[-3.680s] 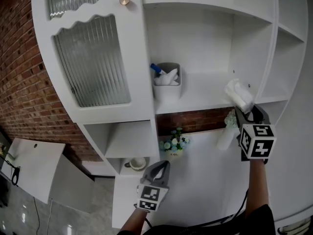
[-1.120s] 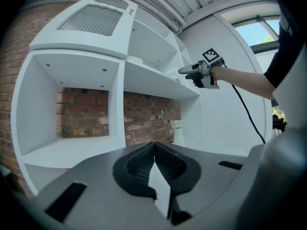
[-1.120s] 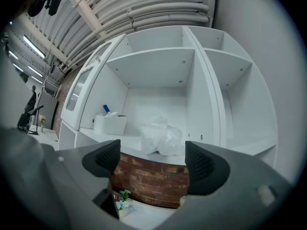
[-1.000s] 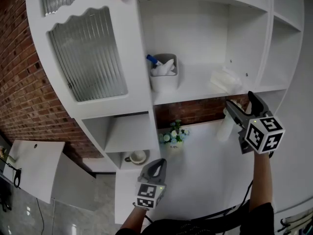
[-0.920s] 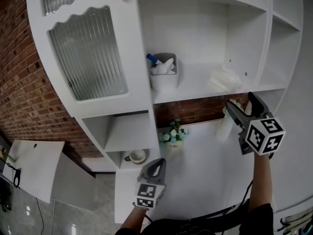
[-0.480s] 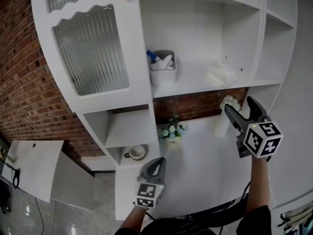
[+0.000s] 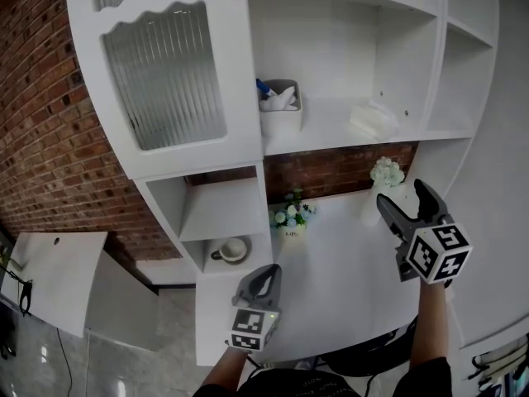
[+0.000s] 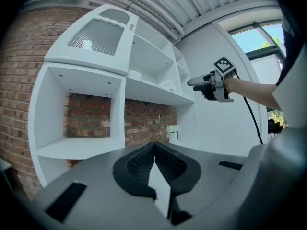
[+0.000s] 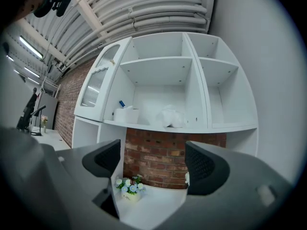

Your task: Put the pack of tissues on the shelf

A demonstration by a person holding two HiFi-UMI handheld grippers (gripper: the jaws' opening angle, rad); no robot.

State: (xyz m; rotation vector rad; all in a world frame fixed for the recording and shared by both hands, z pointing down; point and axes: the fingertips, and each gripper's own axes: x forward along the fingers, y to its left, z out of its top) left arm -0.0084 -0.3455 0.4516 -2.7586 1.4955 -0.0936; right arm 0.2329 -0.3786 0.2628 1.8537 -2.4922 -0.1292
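The white pack of tissues (image 7: 372, 121) lies on the middle shelf (image 7: 331, 143) of the white cabinet, at its right end; the right gripper view shows the pack (image 9: 168, 117) resting there alone. My right gripper (image 7: 404, 207) hangs below and in front of that shelf, jaws open and empty, well apart from the pack. My left gripper (image 7: 260, 279) stays low over the counter, jaws shut with nothing between them. In the left gripper view the right gripper (image 8: 194, 82) points toward the shelf.
A white bin (image 7: 279, 106) with a blue-capped item stands left on the same shelf. On the counter (image 7: 347, 288) are a small flower pot (image 7: 289, 216) and a white vase of flowers (image 7: 382, 180). A cup (image 7: 231, 249) sits in the lower left cubby. A glass cabinet door (image 7: 165, 73) hangs left.
My right gripper let go of the tissue pack on the shelf, opened, and has drawn back down and away from the shelf. The left gripper stayed put.
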